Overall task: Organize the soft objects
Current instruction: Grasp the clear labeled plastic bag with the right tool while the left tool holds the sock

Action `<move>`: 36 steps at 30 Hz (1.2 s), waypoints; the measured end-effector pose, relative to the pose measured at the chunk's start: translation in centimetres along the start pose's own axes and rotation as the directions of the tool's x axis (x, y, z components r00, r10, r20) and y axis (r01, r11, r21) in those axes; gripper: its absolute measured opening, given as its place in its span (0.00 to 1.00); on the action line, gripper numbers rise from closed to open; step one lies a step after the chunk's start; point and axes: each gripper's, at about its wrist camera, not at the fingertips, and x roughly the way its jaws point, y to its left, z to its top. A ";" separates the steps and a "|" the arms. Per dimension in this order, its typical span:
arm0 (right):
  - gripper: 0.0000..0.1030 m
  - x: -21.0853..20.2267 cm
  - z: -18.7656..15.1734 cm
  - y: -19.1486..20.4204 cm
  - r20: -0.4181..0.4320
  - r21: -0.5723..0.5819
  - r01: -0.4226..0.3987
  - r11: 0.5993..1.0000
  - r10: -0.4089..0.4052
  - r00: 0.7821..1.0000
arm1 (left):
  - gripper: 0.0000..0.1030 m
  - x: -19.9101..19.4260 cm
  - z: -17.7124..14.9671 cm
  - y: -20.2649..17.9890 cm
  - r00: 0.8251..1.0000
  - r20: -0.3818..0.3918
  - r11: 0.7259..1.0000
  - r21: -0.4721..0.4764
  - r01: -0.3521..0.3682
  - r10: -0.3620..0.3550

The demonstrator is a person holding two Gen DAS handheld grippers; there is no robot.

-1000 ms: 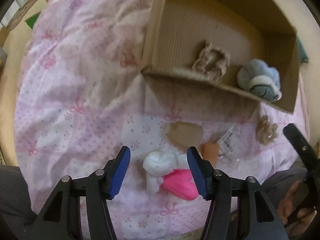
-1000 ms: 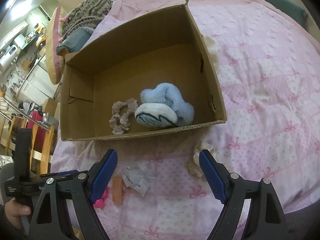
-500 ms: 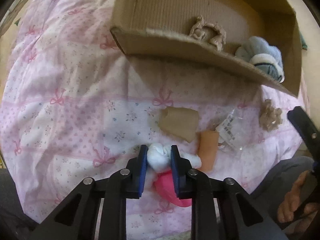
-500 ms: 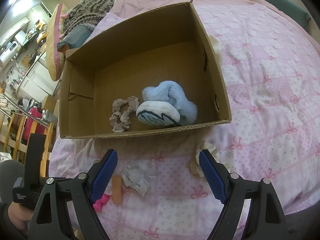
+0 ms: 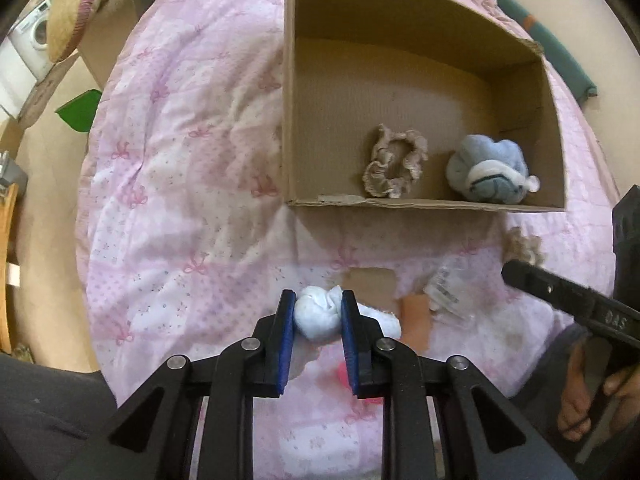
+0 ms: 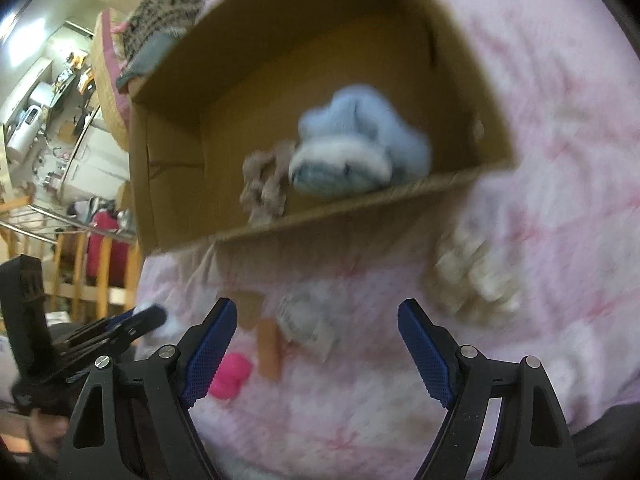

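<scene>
My left gripper (image 5: 317, 312) is shut on a white soft bundle (image 5: 316, 316) and holds it above the pink quilt (image 5: 180, 184), in front of the open cardboard box (image 5: 312, 202). The box holds a beige scrunchie (image 5: 394, 166) and a blue-and-white plush (image 5: 490, 172). A pink soft piece (image 6: 231, 376) lies on the quilt below the left gripper. My right gripper (image 6: 316, 344) is open and empty above the quilt; its view is blurred. A cream scrunchie (image 6: 472, 276) lies to its right, also in the left wrist view (image 5: 522, 246).
On the quilt before the box lie a tan card piece (image 5: 370, 284), an orange strip (image 5: 414, 320) and a clear packet with a label (image 5: 446, 292). Pillows (image 6: 120, 80) and room furniture are off the bed's far left.
My left gripper closed on the white bundle and lifted it off the quilt, leaving the pink piece behind. The right gripper moved closer to the items, its view now blurred.
</scene>
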 end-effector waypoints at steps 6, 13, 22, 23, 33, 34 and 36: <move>0.64 3.5 0.1 0.9 -0.096 0.000 -0.013 1.000 0.013 0.995 | 0.19 1.0 0.5 -1.0 0.999 0.020 0.999 0.020 -0.029 0.029; 0.40 6.0 0.2 0.9 -0.139 0.014 0.015 1.000 -0.013 0.990 | 0.19 0.9 0.6 -0.4 1.000 0.023 1.000 -0.018 -0.018 0.018; 0.03 4.2 -0.6 1.4 -0.088 -0.030 0.022 0.999 -0.025 0.996 | 0.19 0.4 1.0 1.7 0.999 0.032 0.994 -0.113 -0.003 0.007; 0.03 3.5 -0.7 1.4 -0.074 -0.029 0.020 0.999 -0.022 0.997 | 0.19 0.4 1.0 1.9 1.000 0.031 0.993 -0.118 0.000 0.004; 0.03 -7.2 0.3 1.5 0.132 -0.079 -0.113 0.991 0.122 0.984 | 0.19 -1.5 1.2 2.8 0.996 0.088 0.986 -0.159 0.046 -0.032; 0.03 -8.0 0.3 1.3 0.146 -0.079 -0.111 0.991 0.122 0.982 | 0.19 -1.4 1.2 2.8 0.996 0.087 0.986 -0.160 0.045 -0.032; 0.03 -8.5 0.3 0.7 0.151 -0.079 -0.106 0.991 0.117 0.982 | 0.19 -1.3 1.2 2.5 0.996 0.084 0.988 -0.148 0.036 -0.023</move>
